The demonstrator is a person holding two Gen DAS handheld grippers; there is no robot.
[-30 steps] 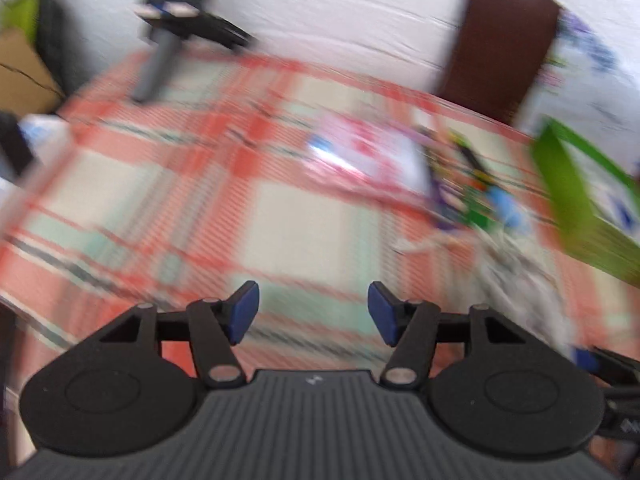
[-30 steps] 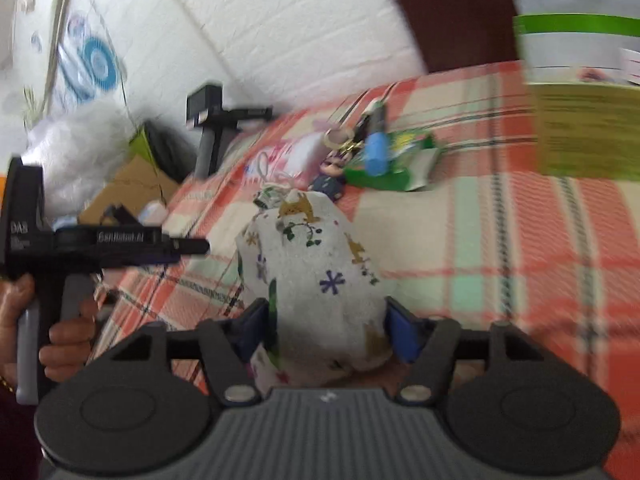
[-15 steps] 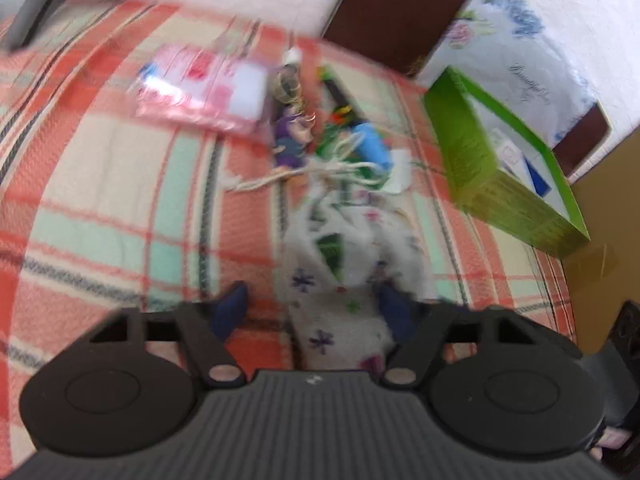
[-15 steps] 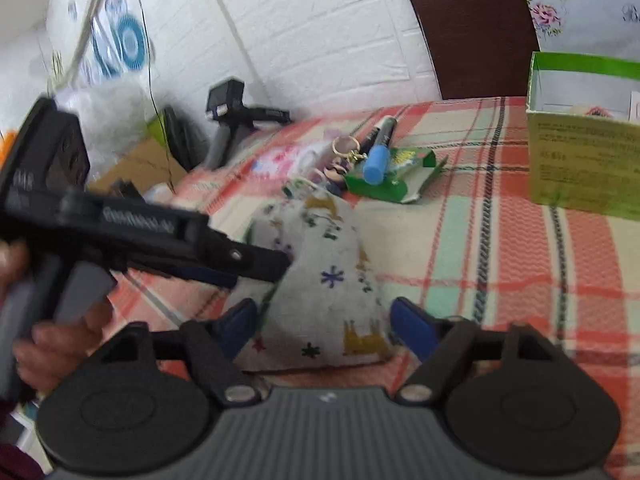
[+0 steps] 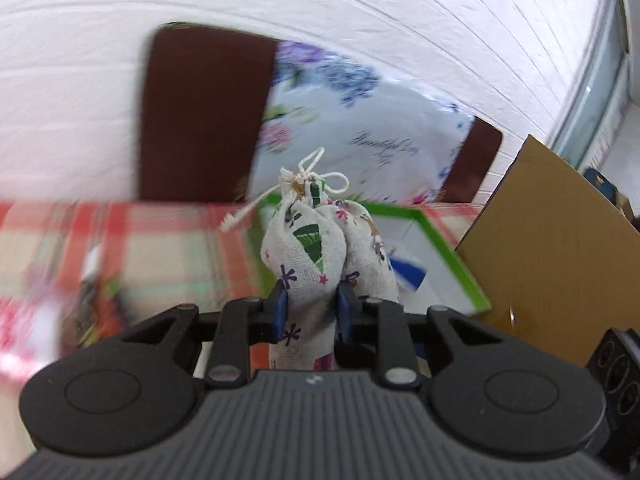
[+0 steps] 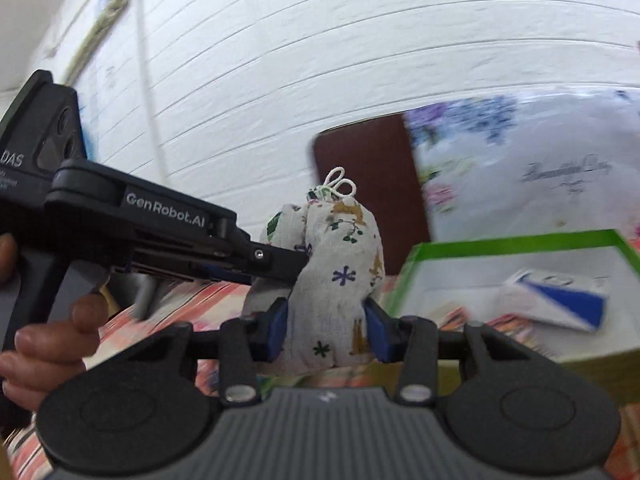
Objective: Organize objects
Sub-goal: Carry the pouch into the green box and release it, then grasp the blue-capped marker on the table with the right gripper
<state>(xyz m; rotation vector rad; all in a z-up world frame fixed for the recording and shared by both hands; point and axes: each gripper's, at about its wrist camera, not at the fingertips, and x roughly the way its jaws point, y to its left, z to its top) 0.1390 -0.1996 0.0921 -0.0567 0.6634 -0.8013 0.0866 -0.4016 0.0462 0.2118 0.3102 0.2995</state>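
A white printed drawstring pouch [image 5: 320, 248] is held up in the air by both grippers. My left gripper [image 5: 311, 312] is shut on its lower part. My right gripper [image 6: 327, 332] is shut on the pouch [image 6: 340, 264] from the other side, and the left gripper body [image 6: 160, 232] reaches in from the left there. A green-rimmed open box [image 5: 448, 256] lies just behind the pouch on the red plaid tablecloth [image 5: 160, 240]. The box [image 6: 500, 240] holds a white and blue packet [image 6: 560, 300].
A brown chair back [image 5: 200, 112] and a floral plastic bag [image 5: 360, 120] stand against the white brick wall. A brown cardboard sheet [image 5: 552, 248] stands at the right. Blurred small items [image 5: 96, 296] lie on the cloth at the left.
My left gripper has closed on the pouch. Both grippers have lifted it off the table and carried it towards the green box.
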